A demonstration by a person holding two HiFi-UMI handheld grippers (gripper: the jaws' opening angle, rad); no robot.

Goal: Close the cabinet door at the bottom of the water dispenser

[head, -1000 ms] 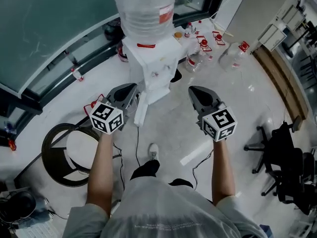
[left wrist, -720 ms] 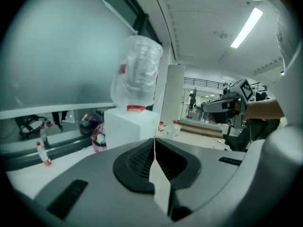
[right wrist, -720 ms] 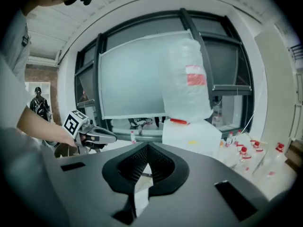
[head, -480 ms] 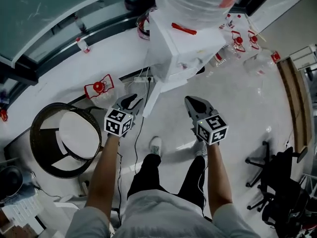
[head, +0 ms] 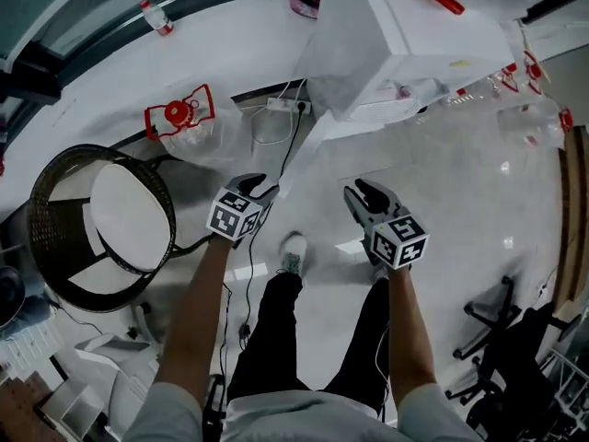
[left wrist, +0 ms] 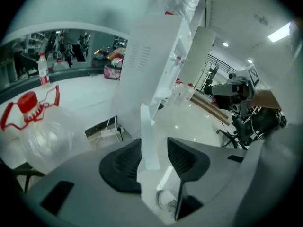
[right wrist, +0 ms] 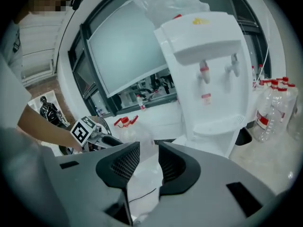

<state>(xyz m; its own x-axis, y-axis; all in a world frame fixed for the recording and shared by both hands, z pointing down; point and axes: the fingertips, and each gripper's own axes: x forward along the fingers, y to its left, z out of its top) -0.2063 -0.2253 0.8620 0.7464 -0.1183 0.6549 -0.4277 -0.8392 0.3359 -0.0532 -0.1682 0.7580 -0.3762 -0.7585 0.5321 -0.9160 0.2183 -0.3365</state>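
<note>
The round dark wire basket (head: 41, 201) holds a white round piece (head: 129, 215); near it is a clear plastic jug with red cap (head: 189, 132). The white cabinet door (head: 299, 159) stands open at the foot of the white water dispenser (head: 414, 44). The left gripper (head: 260, 187) has just been opening: the door's edge shows in its gap, unpressed. The right gripper (head: 362, 188) has also been opening, with nothing between its jaws. Only the right gripper view shows the dispenser's two taps (right wrist: 203, 74).

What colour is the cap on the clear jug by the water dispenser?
The cap is red; the left gripper view shows it best.
</note>
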